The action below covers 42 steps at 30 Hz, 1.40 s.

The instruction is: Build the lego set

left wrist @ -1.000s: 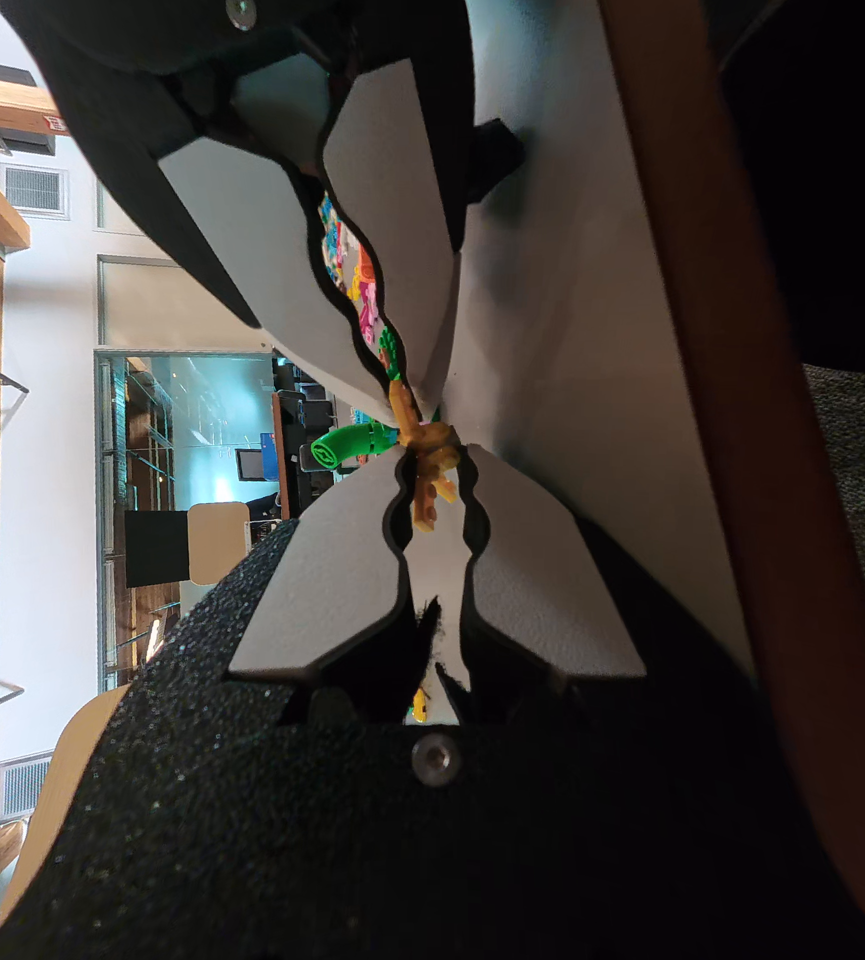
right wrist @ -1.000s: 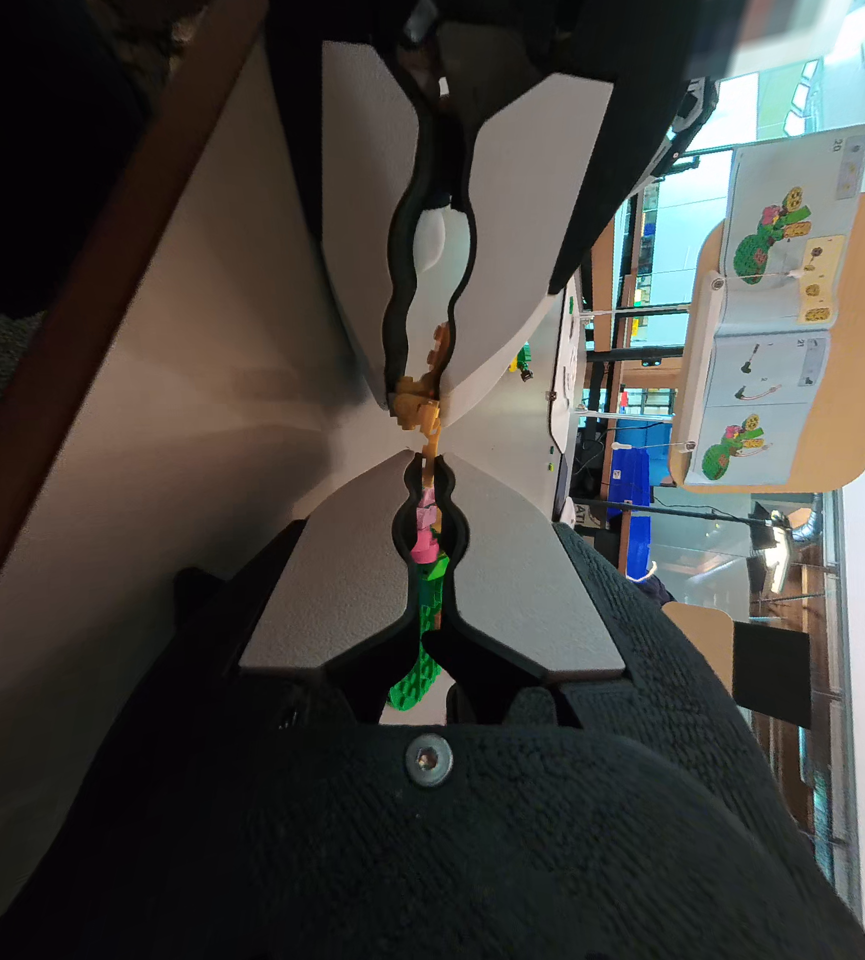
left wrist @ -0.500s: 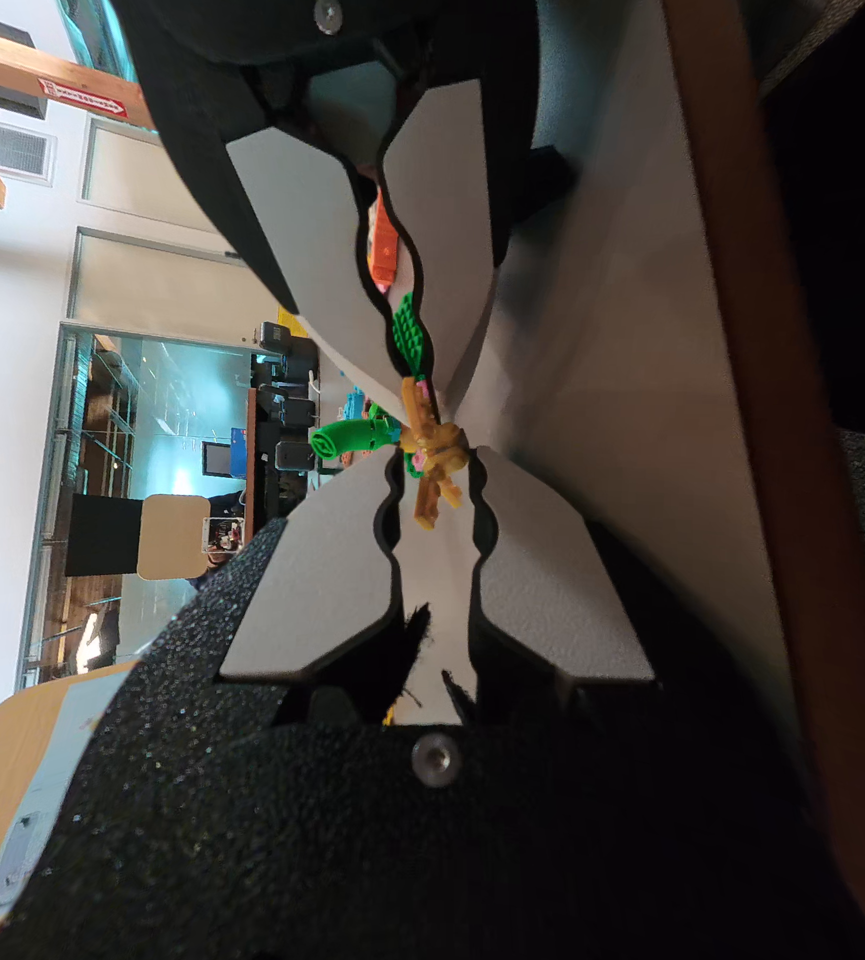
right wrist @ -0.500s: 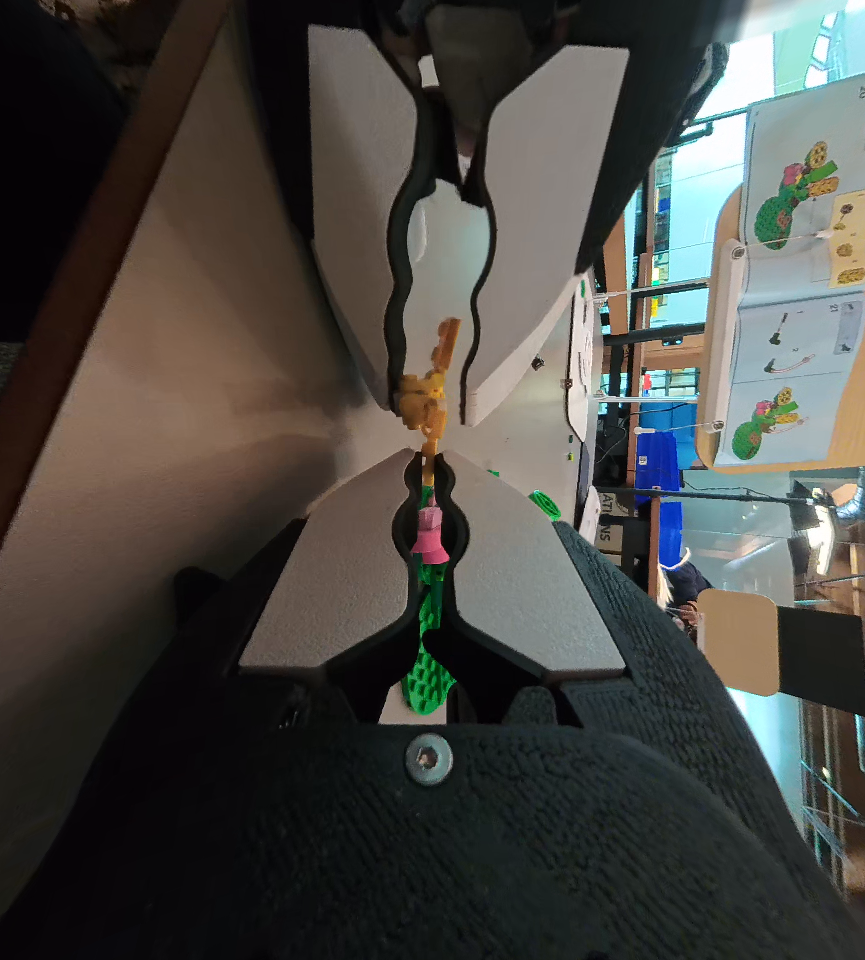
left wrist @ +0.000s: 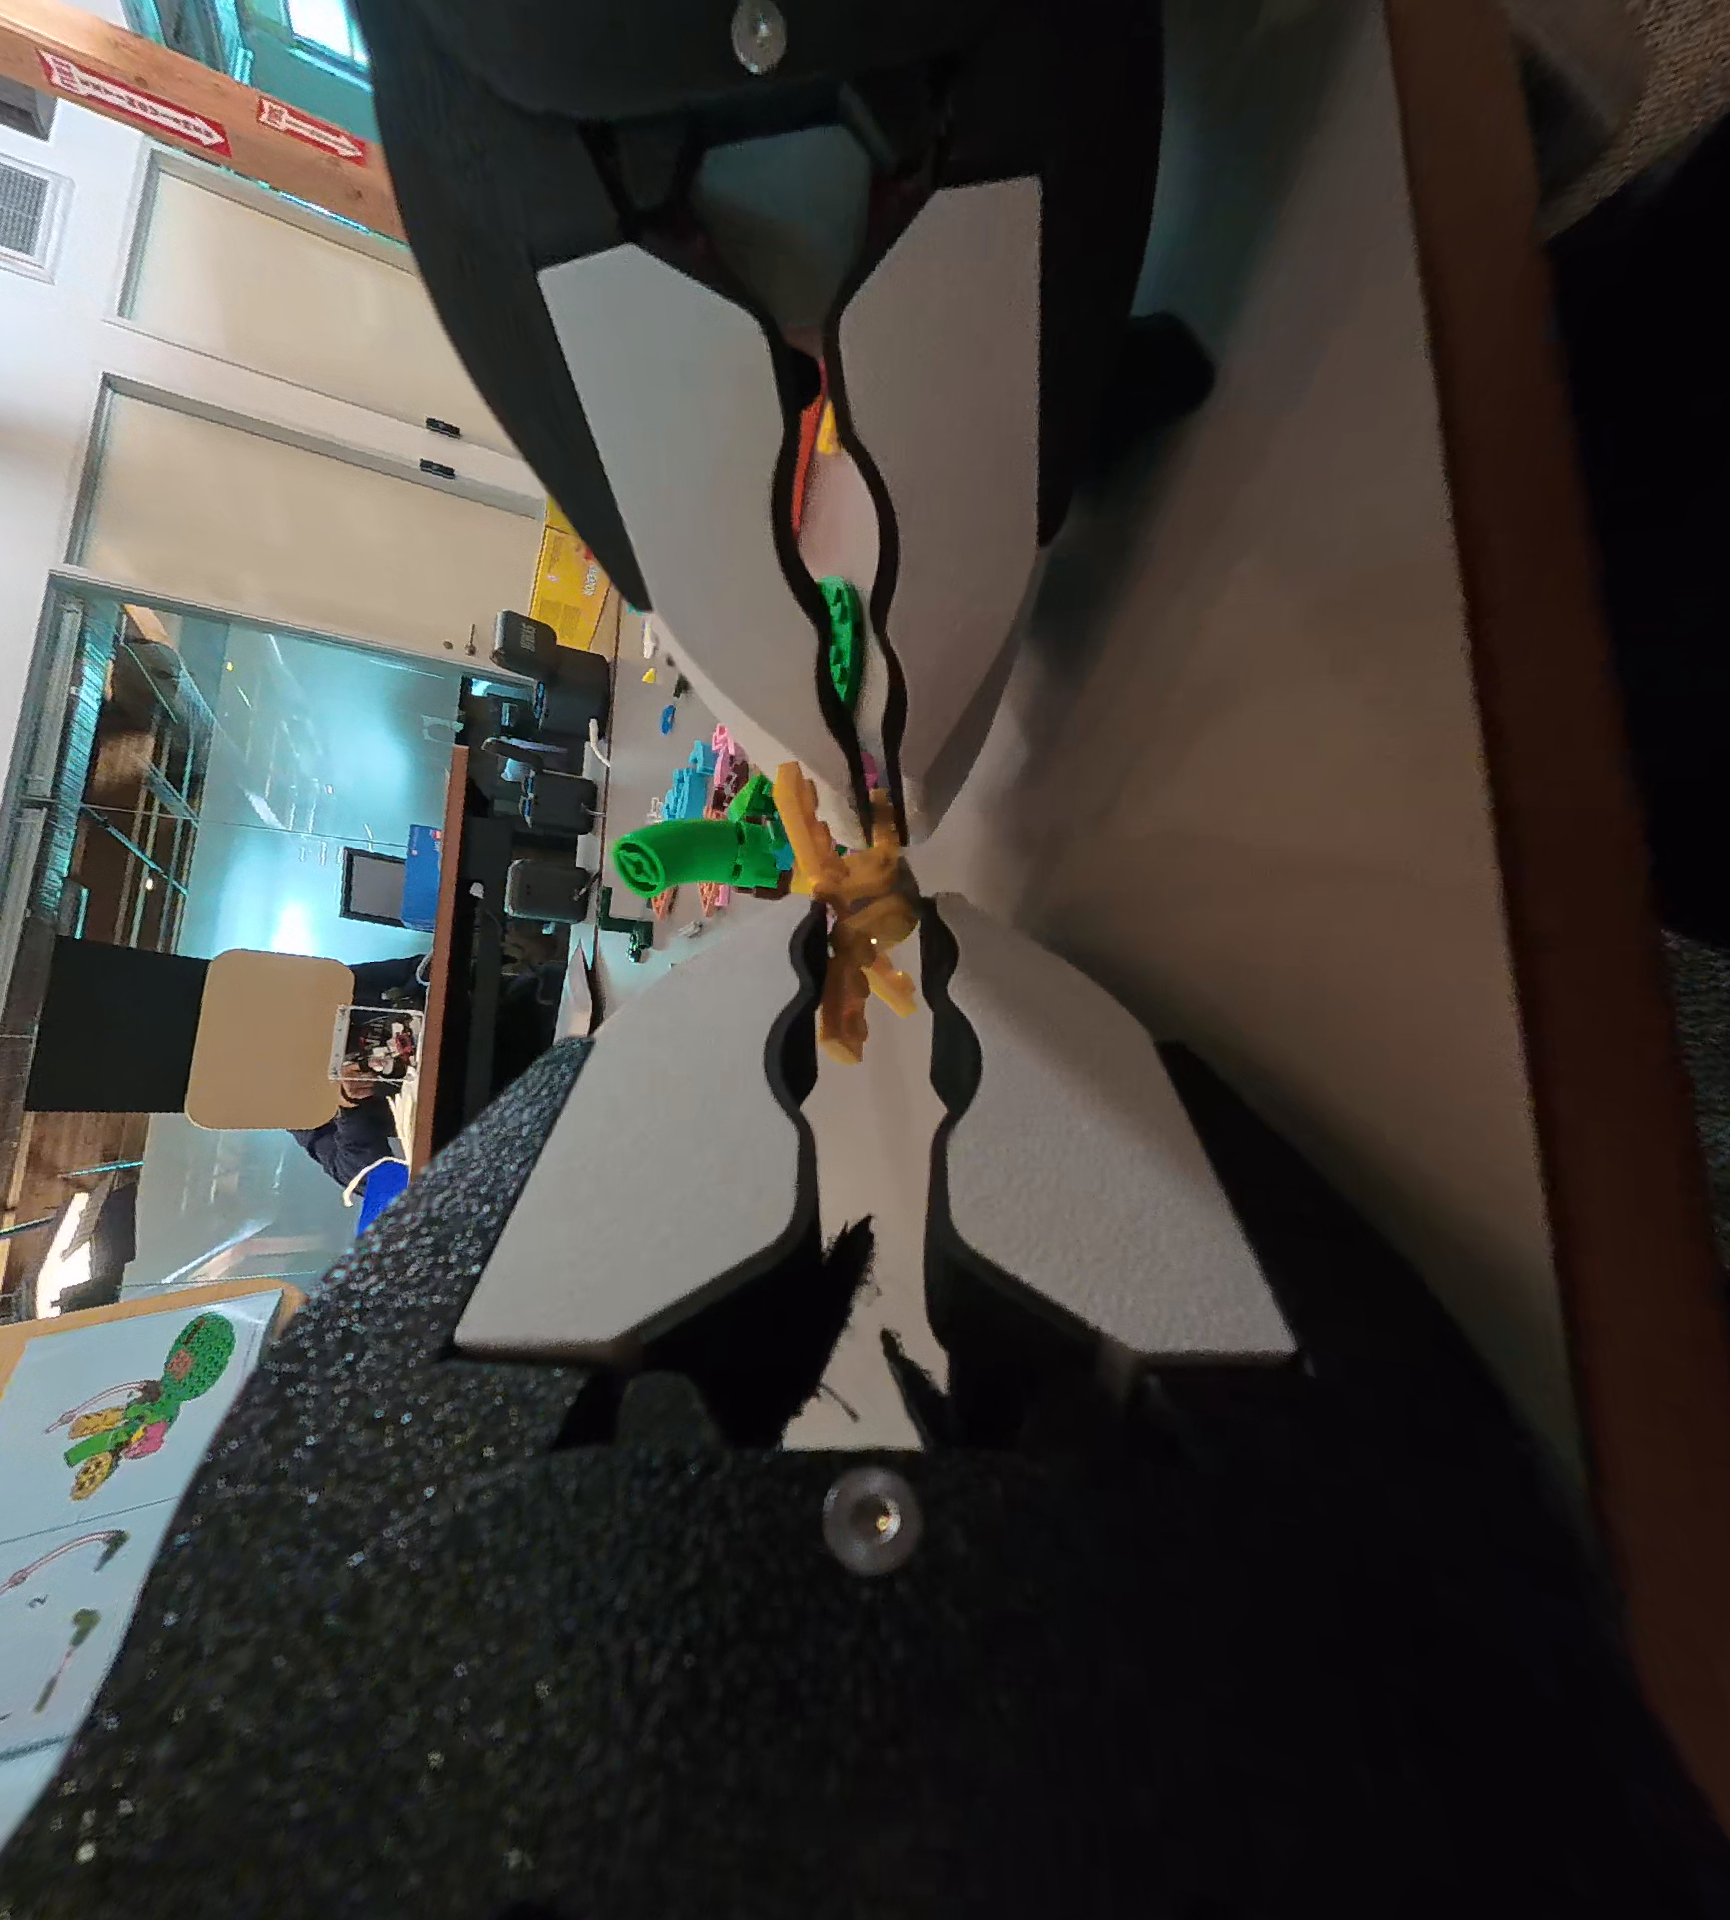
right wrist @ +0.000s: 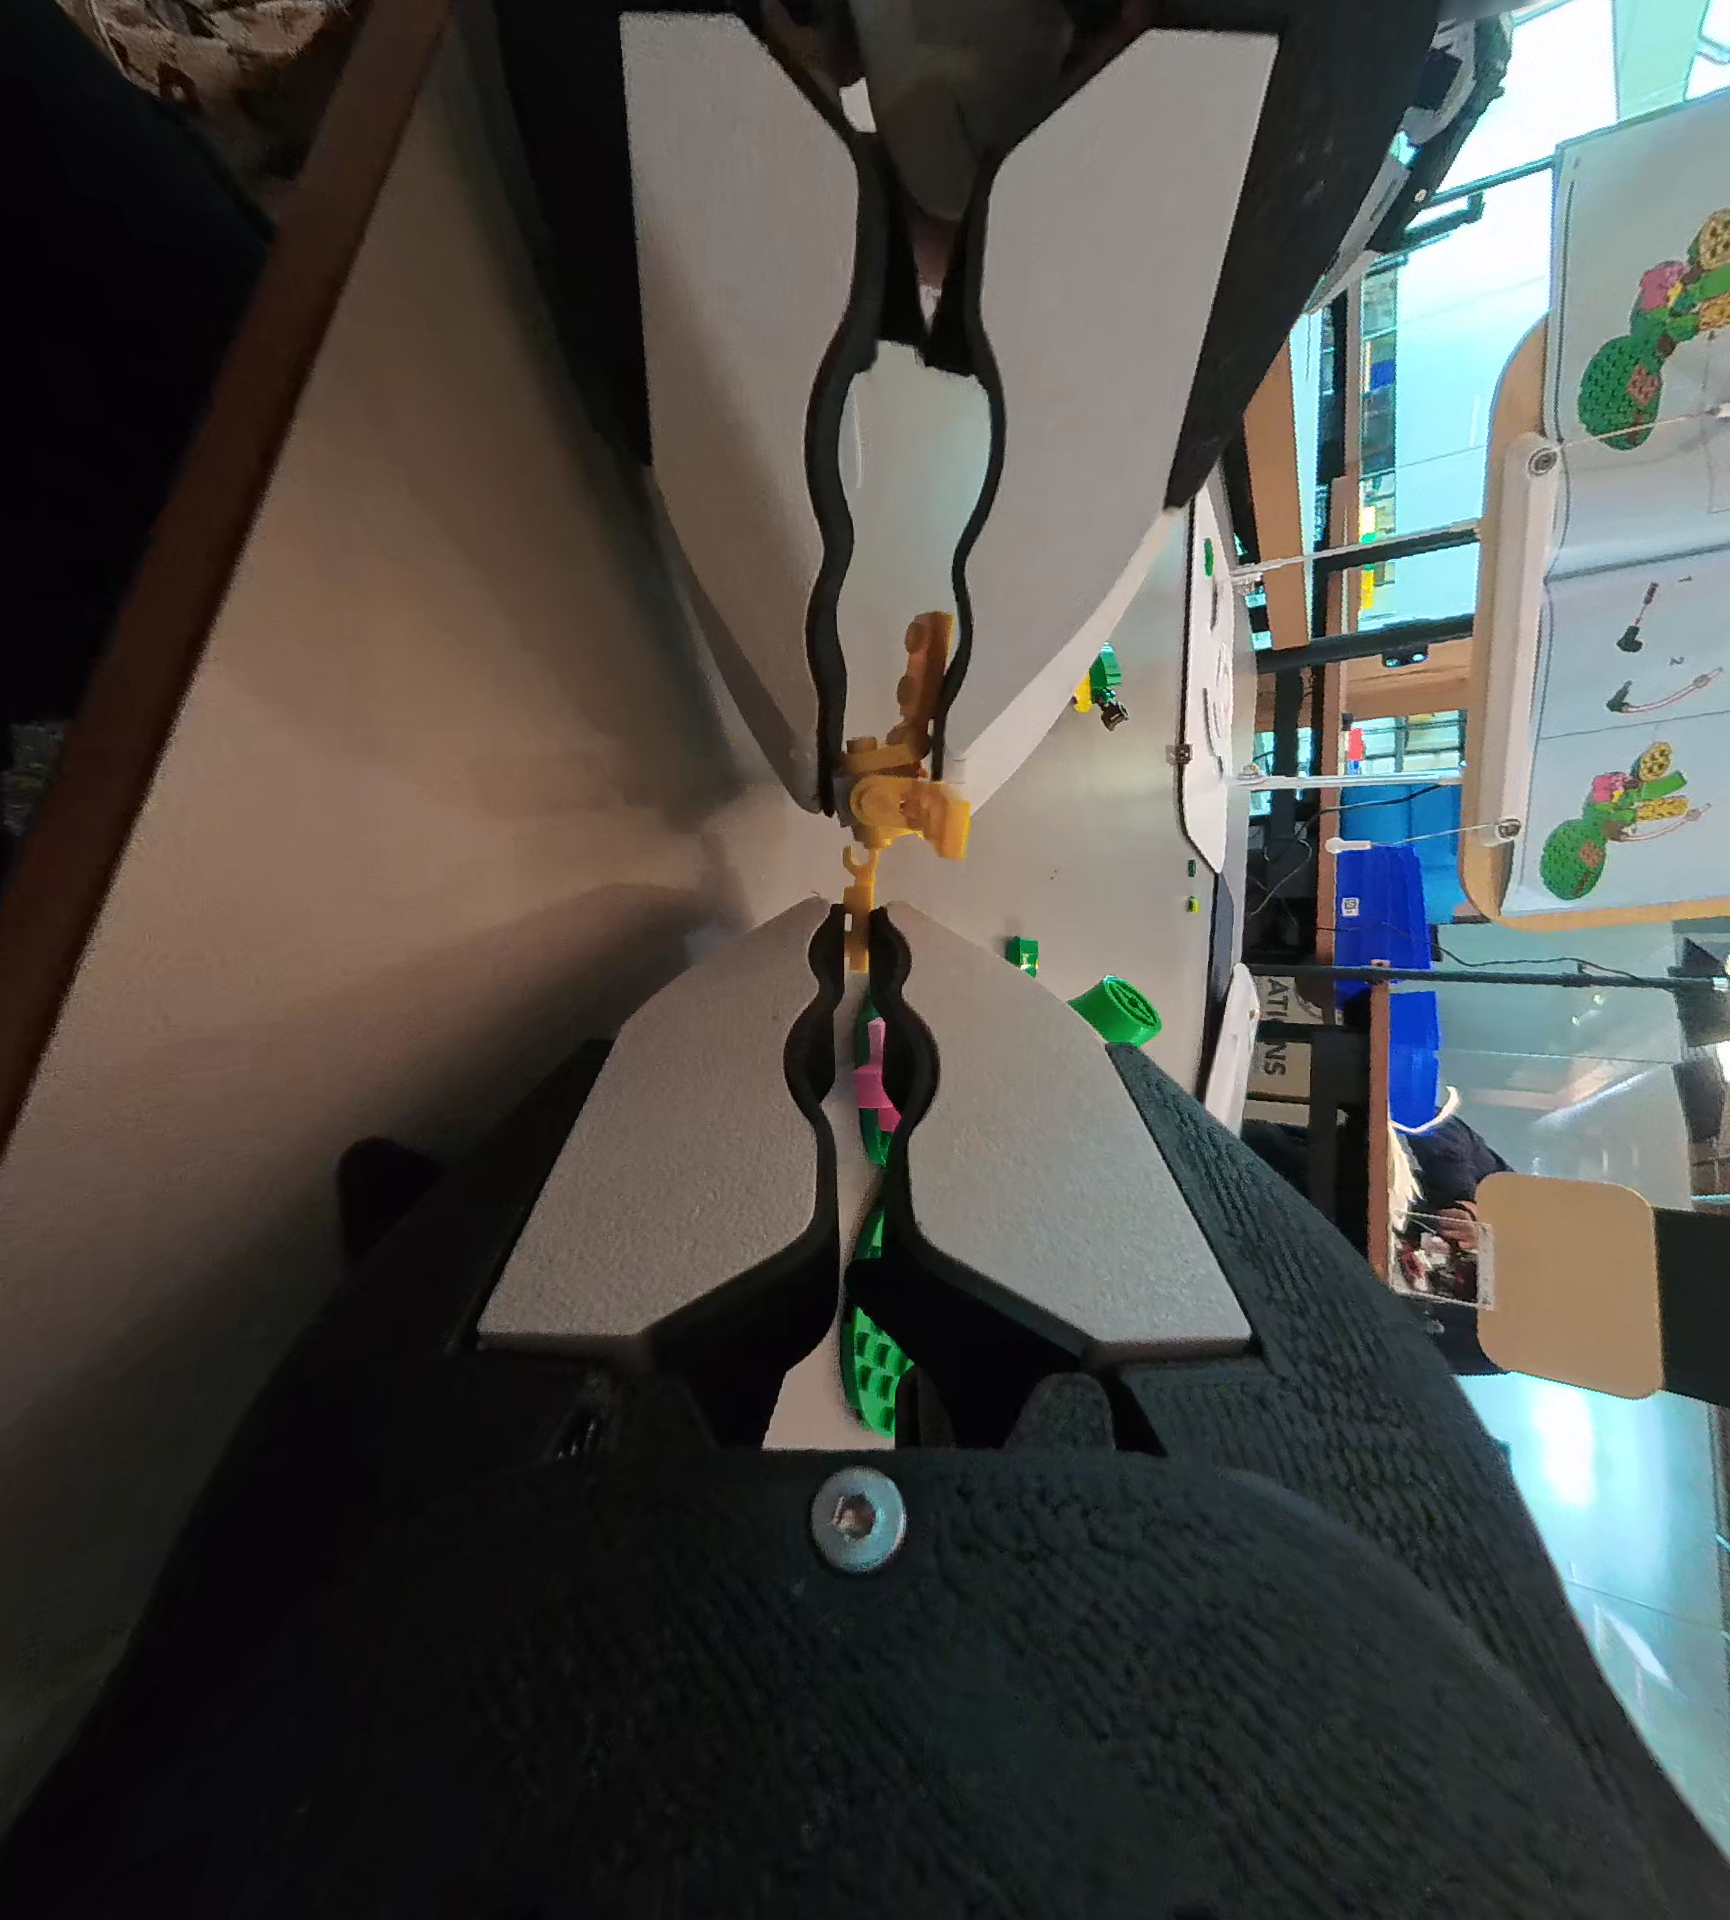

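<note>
A: Looking at left wrist view: left gripper (left wrist: 866, 914) is pinched on the yellow-tan lego cluster (left wrist: 866, 940) above the white table (left wrist: 1204, 831). Right gripper (left wrist: 876, 821) meets it tip to tip, with green plate (left wrist: 840, 639) between its fingers.

B: Right wrist view: right gripper (right wrist: 856, 920) is clamped on a thin yellow clip piece (right wrist: 858, 904) of the green-pink assembly (right wrist: 871, 1340). Clip isn't seated in the cluster (right wrist: 897, 795).

A: Risk?

B: Off-axis push; clip slips or the cluster pops apart.
</note>
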Each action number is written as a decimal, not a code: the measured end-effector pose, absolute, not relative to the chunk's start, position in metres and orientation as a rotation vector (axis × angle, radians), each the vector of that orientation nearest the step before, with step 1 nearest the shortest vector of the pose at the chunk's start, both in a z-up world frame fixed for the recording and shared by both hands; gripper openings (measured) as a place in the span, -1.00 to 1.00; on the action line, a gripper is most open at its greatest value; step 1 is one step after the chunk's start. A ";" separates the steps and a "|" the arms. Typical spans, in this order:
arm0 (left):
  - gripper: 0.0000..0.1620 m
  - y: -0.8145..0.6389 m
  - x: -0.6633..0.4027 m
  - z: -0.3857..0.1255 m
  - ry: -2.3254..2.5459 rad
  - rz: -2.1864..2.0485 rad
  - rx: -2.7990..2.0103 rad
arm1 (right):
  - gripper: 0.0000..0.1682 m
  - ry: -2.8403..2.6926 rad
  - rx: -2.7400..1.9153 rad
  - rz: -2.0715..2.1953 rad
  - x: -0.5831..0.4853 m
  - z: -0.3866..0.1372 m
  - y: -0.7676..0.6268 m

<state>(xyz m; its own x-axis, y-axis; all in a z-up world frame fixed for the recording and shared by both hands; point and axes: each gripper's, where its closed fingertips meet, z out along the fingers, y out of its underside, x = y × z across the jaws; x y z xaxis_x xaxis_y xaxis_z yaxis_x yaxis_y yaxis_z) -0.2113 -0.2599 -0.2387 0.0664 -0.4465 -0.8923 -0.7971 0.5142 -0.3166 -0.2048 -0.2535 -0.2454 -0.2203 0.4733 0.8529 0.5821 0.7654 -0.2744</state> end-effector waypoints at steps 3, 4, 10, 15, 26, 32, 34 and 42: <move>-0.77 -0.258 -0.211 -0.235 1.543 0.365 -1.096 | -0.97 -1.868 -0.810 -0.123 -0.205 -0.246 -0.254; -0.71 -0.258 -0.212 -0.235 1.541 0.362 -1.102 | -0.97 -1.870 -0.811 -0.123 -0.205 -0.246 -0.254; -0.66 -0.255 -0.217 -0.237 1.557 0.363 -1.160 | -0.97 -1.881 -0.821 -0.119 -0.204 -0.248 -0.254; -0.72 -0.254 -0.221 -0.247 1.579 0.285 -1.299 | -0.97 -1.893 -0.836 -0.111 -0.204 -0.249 -0.254; -0.73 -0.252 -0.223 -0.249 1.523 0.197 -1.433 | -0.97 -1.851 -0.915 -0.115 -0.206 -0.245 -0.250; -0.74 -0.253 -0.224 -0.249 1.548 0.242 -1.420 | -0.98 -1.825 -0.953 -0.125 -0.207 -0.243 -0.246; -0.74 -0.253 -0.224 -0.249 1.541 0.223 -1.441 | -0.98 -1.828 -0.956 -0.123 -0.208 -0.243 -0.247; -0.59 -0.248 -0.228 -0.246 1.467 0.167 -1.533 | -0.98 -1.842 -0.954 -0.136 -0.208 -0.245 -0.247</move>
